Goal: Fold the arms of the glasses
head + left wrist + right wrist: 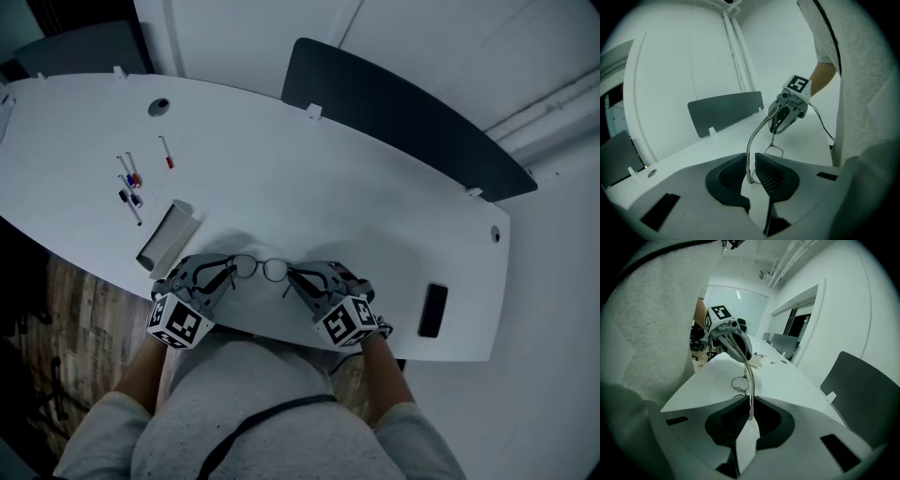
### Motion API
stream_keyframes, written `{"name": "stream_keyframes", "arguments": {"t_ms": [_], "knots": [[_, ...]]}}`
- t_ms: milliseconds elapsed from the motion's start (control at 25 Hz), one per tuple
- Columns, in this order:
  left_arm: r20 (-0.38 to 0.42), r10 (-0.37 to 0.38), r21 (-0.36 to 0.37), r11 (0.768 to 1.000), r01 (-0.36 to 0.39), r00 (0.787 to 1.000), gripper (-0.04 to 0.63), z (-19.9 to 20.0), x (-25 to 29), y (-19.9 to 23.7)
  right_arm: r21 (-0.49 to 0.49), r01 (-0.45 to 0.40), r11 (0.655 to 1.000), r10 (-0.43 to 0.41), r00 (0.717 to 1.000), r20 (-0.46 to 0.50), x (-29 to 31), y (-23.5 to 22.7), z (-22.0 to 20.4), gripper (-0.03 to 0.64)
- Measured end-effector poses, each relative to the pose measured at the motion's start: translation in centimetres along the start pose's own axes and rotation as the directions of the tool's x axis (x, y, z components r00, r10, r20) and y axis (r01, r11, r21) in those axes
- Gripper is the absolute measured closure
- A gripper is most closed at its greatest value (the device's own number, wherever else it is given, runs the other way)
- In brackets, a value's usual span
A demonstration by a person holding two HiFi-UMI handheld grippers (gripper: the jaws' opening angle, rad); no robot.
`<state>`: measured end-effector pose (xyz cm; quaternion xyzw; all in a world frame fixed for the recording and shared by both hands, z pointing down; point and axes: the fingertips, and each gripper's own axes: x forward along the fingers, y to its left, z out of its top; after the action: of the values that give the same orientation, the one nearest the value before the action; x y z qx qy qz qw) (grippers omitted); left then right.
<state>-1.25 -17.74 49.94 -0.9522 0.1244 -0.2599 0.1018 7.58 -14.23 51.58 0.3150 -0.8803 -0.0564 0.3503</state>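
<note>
A pair of thin wire-framed glasses (262,269) hangs just above the near edge of the white table (309,178), stretched between my two grippers. My left gripper (228,272) is shut on the curved end of one arm (749,161), which runs between its dark pads. My right gripper (292,277) is shut on the other arm (749,397). The lenses (740,382) hang low between the two grippers. In the left gripper view the right gripper (776,127) shows ahead, gripping its arm. In the right gripper view the left gripper (740,352) shows ahead.
Several pens (129,186) and a red marker (166,152) lie at the table's left, with a white box (167,236) beside them. A black phone (432,309) lies at the right. A dark chair back (403,112) stands behind the table. A person's torso is close behind the grippers.
</note>
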Motion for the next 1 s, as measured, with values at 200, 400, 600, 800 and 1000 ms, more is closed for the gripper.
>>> {"name": "stream_keyframes", "arguments": {"t_ms": [200, 400, 600, 800, 1000], "knots": [[0.031, -0.014, -0.077, 0.997, 0.016, 0.999, 0.540, 0.3, 0.4, 0.4, 0.084, 0.048, 0.995, -0.047, 0.999, -0.017, 0.1, -1.0, -0.2, 0.578], [0.033, -0.052, -0.093, 0.994, 0.055, 0.998, 0.540, -0.1, 0.4, 0.1, 0.244, 0.134, 0.961, -0.141, 0.990, 0.015, -0.8, -2.2, 0.1, 0.577], [0.039, -0.073, -0.081, 0.994, 0.076, 0.997, 0.540, 0.0, 0.0, 0.0, 0.306, 0.190, 0.933, -0.206, 0.978, 0.021, -1.2, -2.1, 0.1, 0.575], [0.028, -0.072, -0.070, 0.995, 0.074, 0.997, 0.541, -0.7, -0.1, -0.2, 0.311, 0.239, 0.920, -0.257, 0.966, 0.017, -1.1, -2.3, 0.2, 0.581], [0.030, -0.051, -0.085, 0.995, 0.053, 0.998, 0.558, -1.2, -0.1, -0.3, 0.266, 0.271, 0.925, -0.276, 0.961, -0.020, -0.7, -2.7, 0.8, 0.583]]}}
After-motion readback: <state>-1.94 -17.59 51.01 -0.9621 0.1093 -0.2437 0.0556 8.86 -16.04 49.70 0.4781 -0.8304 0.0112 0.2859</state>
